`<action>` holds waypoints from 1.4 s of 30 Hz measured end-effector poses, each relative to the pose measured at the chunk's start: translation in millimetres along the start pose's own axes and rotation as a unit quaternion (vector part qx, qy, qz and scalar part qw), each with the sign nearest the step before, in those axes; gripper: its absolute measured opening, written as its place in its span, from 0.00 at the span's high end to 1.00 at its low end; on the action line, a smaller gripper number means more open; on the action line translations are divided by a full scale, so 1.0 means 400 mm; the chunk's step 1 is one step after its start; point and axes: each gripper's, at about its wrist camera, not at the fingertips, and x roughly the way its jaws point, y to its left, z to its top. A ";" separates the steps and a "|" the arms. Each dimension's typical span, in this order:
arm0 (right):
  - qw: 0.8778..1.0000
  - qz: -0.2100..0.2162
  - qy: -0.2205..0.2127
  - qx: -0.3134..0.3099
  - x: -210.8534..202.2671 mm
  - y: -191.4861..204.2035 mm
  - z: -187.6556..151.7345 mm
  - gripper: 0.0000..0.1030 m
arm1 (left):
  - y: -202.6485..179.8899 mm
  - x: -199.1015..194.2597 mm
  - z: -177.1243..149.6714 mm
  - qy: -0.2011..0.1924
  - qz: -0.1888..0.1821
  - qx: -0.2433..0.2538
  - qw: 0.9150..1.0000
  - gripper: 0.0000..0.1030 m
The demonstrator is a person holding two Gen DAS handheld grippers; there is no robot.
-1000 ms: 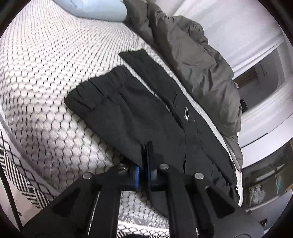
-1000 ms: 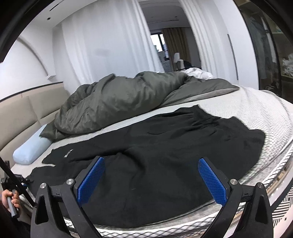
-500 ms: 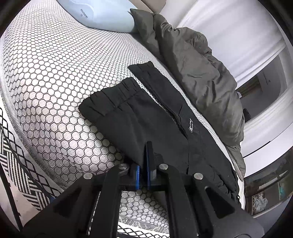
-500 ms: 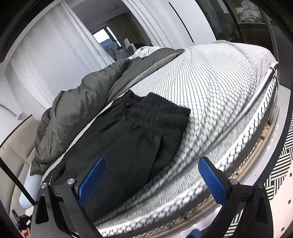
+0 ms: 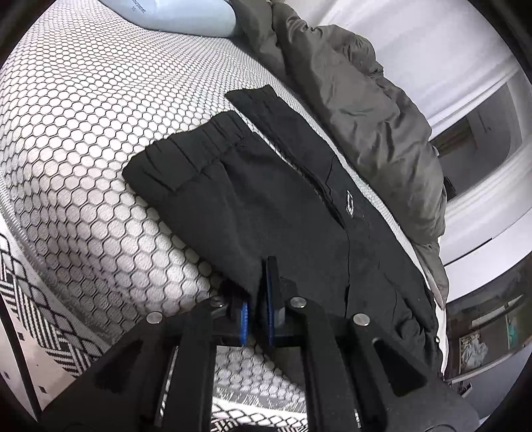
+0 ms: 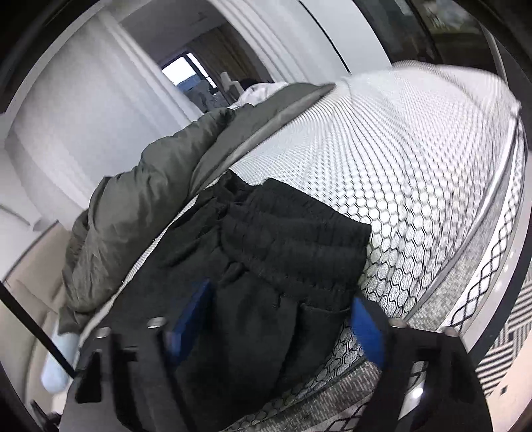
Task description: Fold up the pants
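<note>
— Where are the pants (image 5: 282, 199) now?

— They lie on the bed, on the white mattress cover (image 5: 83, 116) with the black honeycomb pattern. They are black and long, stretched along the near edge. In the left wrist view the leg cuffs point to about ten o'clock, one leg lying partly over the other, and a small white logo (image 5: 349, 205) shows on the cloth towards three o'clock.

— And the left gripper (image 5: 257, 292)?

— Its blue pads are pressed together on the near edge of the pants, at six o'clock of that view. A fold of the black cloth sits between them.

— The right gripper (image 6: 276, 319)?

— It is at the waistband (image 6: 299, 246) end. Its jaws have just been closing, but they are still spread apart, and the picture is blurred there. The bunched cloth below the waistband lies between the blue pads (image 6: 367, 327); whether they already press it, I cannot tell.

— What else is on the bed?

— A grey duvet (image 5: 359, 109) is heaped behind the pants, from twelve to three o'clock in the left view. A pale blue pillow (image 5: 186, 15) lies at twelve o'clock.
</note>
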 end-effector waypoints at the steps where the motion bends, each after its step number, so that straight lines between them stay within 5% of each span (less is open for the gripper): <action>1: 1.000 -0.005 0.001 -0.005 -0.007 0.009 -0.002 0.45 | -0.003 0.002 0.003 -0.004 0.007 0.002 1.000 0.97; 3: 1.000 -0.018 0.004 -0.014 -0.021 0.017 0.000 0.56 | -0.012 -0.002 0.004 -0.014 0.015 0.009 1.000 0.98; 5: 1.000 -0.011 0.008 -0.011 -0.038 0.013 0.001 0.86 | -0.018 -0.013 0.003 -0.026 0.021 0.018 0.999 1.00; 12: 0.999 -0.019 -0.001 -0.044 -0.127 -0.020 -0.006 0.90 | 0.035 -0.060 0.010 -0.047 0.023 -0.008 0.999 1.00; 18: 0.996 -0.068 0.042 -0.042 -0.078 -0.040 -0.051 0.88 | 0.039 -0.069 0.005 -0.052 0.062 0.000 0.997 1.00; 21: 0.994 -0.095 0.022 -0.048 -0.115 -0.015 -0.057 0.58 | 0.038 -0.103 0.001 -0.074 0.068 0.002 0.995 0.97; 23: 0.994 -0.087 -0.029 -0.065 -0.187 0.021 -0.050 0.23 | 0.028 -0.135 -0.006 -0.092 0.081 0.010 0.992 0.78; 26: 0.990 -0.056 -0.070 -0.107 -0.267 0.100 -0.041 0.10 | -0.024 -0.174 -0.020 -0.108 0.075 0.036 0.991 0.47; 28: 0.989 -0.018 -0.062 -0.136 -0.274 0.172 -0.043 0.00 | -0.096 -0.180 -0.034 -0.105 0.065 0.085 0.989 0.37; 31: 0.982 0.030 -0.032 -0.182 -0.236 0.284 -0.071 0.00 | -0.215 -0.151 -0.064 -0.076 0.024 0.161 0.984 0.22; 34: 0.977 0.058 0.018 -0.206 -0.146 0.385 -0.119 0.00 | -0.329 -0.072 -0.099 -0.025 0.013 0.237 0.971 0.21; 36: 0.973 0.060 0.045 -0.217 -0.091 0.429 -0.153 0.00 | -0.383 0.006 -0.125 0.000 0.041 0.288 0.957 0.22; 42: 0.952 0.043 0.104 -0.286 0.018 0.500 -0.269 0.00 | -0.415 0.180 -0.163 0.081 0.114 0.352 0.926 0.83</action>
